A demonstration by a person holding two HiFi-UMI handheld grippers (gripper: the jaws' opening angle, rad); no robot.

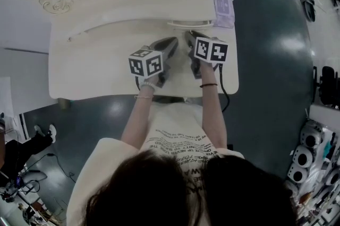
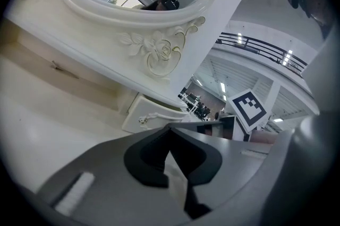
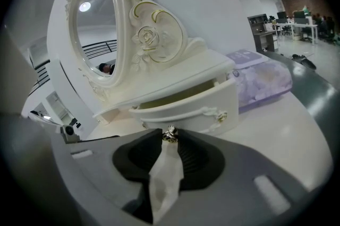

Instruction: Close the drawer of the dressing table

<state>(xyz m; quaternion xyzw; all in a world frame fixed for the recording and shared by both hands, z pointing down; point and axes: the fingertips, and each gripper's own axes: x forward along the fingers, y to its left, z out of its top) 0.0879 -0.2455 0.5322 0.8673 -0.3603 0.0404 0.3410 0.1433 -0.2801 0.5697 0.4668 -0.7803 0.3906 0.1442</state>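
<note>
Dark hair (image 1: 186, 193) fills the bottom of the head view, and from under it two bare forearms (image 1: 135, 119) reach out over the cream desk (image 1: 79, 71). At their ends both tools rest low on the desktop, side by side and angled toward each other. The left tongs (image 2: 170, 130) are pressed together at the tips with nothing between them, and hang just short of the drawer. The right tongs (image 3: 170, 138) are nearly together and pinch the small shiny knob (image 3: 170, 133) at the lower middle of the drawer (image 3: 191, 108). That drawer sits under the shelf at the mirror's foot, toward the desk's right, pulled partway out so its pale inside shows. It looks small, stiff and light, so it should slide in with little force. The knob is round and smooth and would likely slip under a hard squeeze, and the raised scrollwork on the front looks easy to chip. A gentle grip on the knob, or a flat push on the plain middle of the front, seems the safest hold, kept central so the drawer does not skew and jam. Just beside it to the right lies a purple tissue pack (image 3: 260, 79), and behind rises the oval mirror (image 3: 98, 28) in its carved frame.
</note>
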